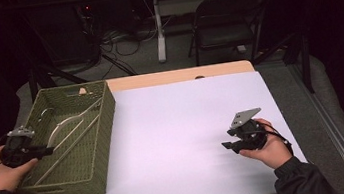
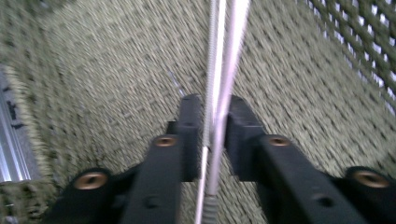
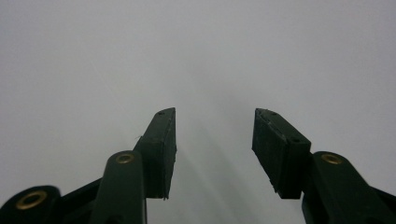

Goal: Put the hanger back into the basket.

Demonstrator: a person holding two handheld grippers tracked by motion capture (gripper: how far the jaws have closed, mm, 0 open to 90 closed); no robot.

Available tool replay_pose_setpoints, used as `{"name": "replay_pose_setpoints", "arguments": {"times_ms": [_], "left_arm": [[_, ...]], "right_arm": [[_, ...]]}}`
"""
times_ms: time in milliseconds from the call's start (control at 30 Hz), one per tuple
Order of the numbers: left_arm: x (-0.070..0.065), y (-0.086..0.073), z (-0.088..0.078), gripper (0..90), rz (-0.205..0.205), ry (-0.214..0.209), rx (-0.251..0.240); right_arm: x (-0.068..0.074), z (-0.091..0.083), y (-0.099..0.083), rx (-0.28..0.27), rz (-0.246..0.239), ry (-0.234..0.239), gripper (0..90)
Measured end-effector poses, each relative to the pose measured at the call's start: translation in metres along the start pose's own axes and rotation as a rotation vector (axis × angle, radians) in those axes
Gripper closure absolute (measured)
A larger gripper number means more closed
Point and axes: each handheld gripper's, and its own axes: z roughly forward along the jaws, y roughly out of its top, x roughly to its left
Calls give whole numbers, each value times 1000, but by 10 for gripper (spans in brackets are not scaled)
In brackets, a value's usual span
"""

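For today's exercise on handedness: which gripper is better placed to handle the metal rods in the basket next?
Left. The left gripper is inside the basket, jaws astride the metal rods; the right gripper waits apart over the white sheet.

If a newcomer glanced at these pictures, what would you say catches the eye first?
Probably the green woven basket at the table's left edge, with long metal utensils lying inside. The left gripper reaches into it, its fingers slightly parted around the thin metal rods. The right gripper hovers open over the bare white tabletop.

Olive-green woven basket (image 1: pixel 101 131), silvery metal rods (image 1: pixel 72 140), white table cover (image 1: pixel 180 136), black grippers (image 1: pixel 232 144).
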Motion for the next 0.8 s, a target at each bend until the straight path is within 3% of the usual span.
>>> {"name": "replay_pose_setpoints", "arguments": {"times_ms": [133, 500, 533, 567, 667, 800], "left_arm": [[1, -1, -5, 553, -3, 15, -13], [-7, 0, -27, 473, -2, 7, -75], [-8, 1, -31, 472, -1, 5, -81], [-12, 2, -39, 471, 2, -1, -93], [-21, 4, -48, 468, -5, 1, -108], [-34, 7, -56, 463, -18, -6, -139]], "right_arm": [[0, 0, -1, -6, 3, 1, 497], [0, 1, -2, -20, 12, 2, 497], [0, 0, -2, -12, 13, -2, 497], [0, 1, -2, -37, 13, 1, 497], [0, -1, -2, -19, 16, 2, 496], [1, -2, -2, -30, 20, 2, 496]]}}
